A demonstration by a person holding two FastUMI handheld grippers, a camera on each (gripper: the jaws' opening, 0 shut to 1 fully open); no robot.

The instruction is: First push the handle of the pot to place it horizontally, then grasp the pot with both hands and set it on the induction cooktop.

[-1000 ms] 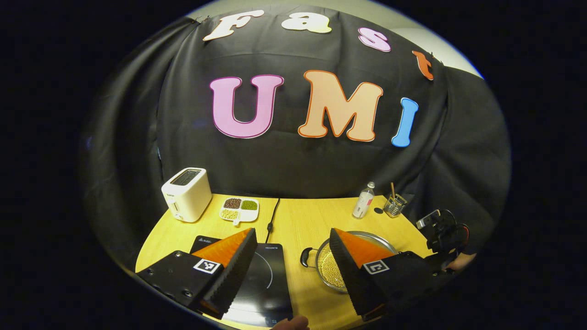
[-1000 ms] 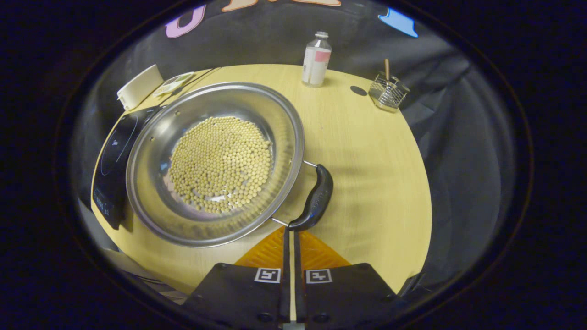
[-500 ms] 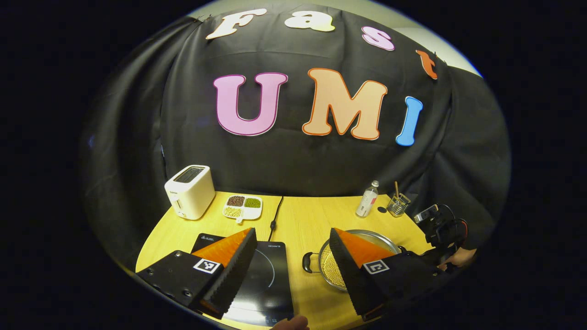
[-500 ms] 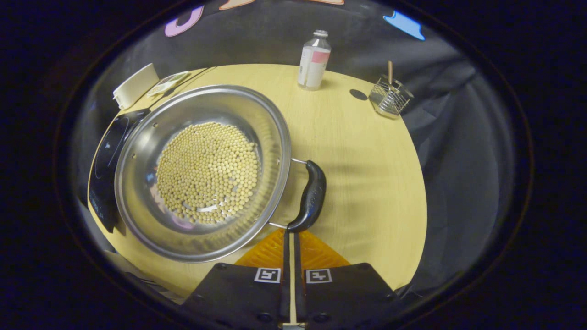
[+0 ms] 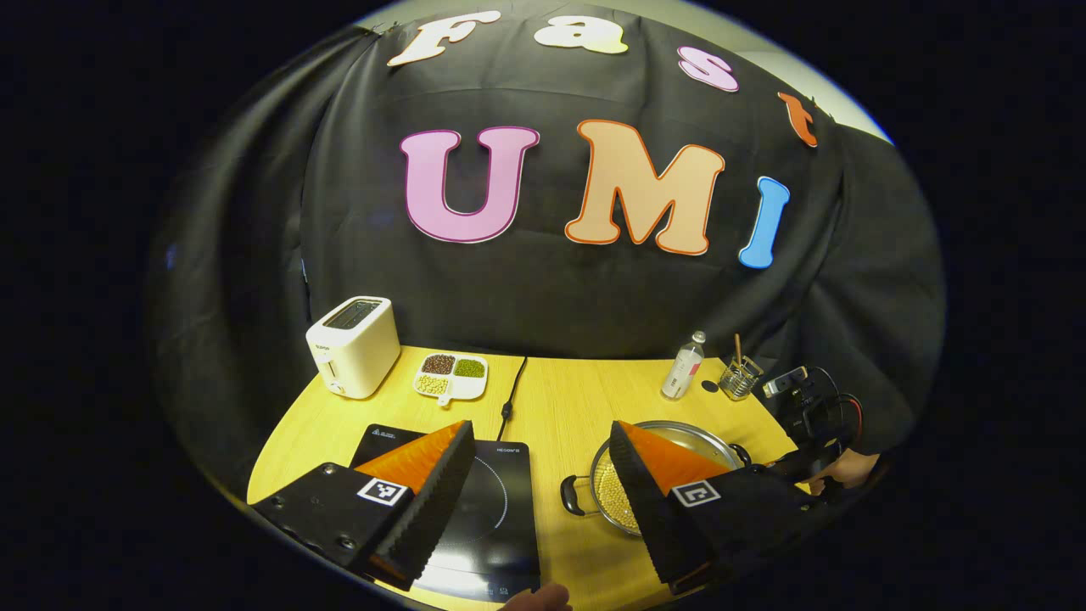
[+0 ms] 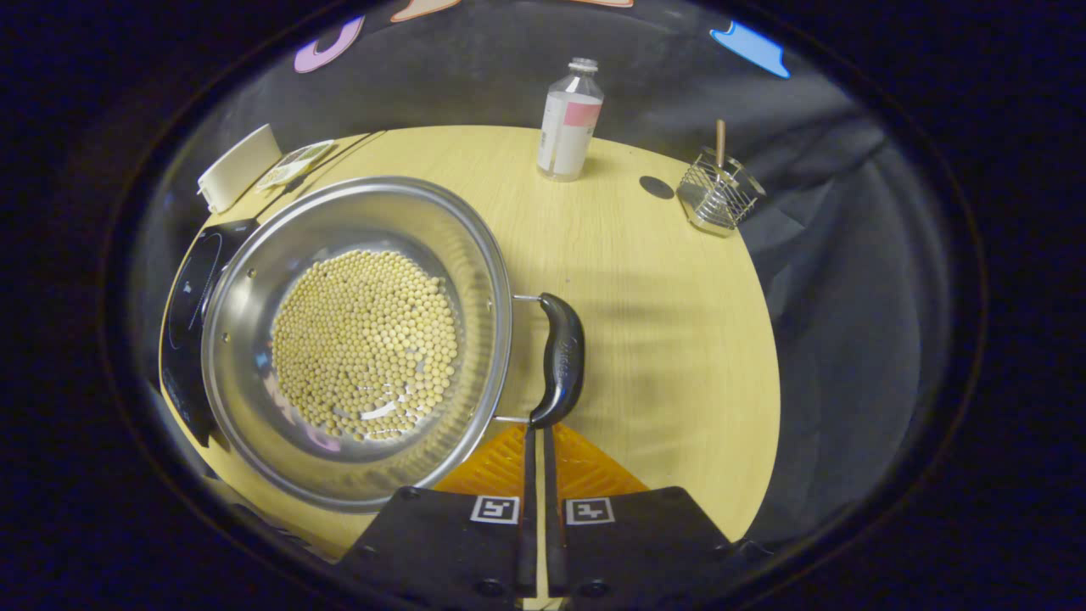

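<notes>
So you are in the first step: your right gripper, fingers pressed together with nothing between them, has its tips at the near end of the pot's right handle. The pot (holding small pale beads) sits on the table just beside the induction cooktop, not on it. Your left gripper hangs wide open and empty above the cooktop. Both-handed grasping and the lift remain.

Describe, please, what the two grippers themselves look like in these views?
Left gripper: black bodies, orange wedge fingers with ribbed black pads, each body bearing a square black-and-white marker. Right gripper: same black bodies, orange ribbed fingers, paired square markers; seen from the left gripper view, it carries black hardware with a red cable.
</notes>
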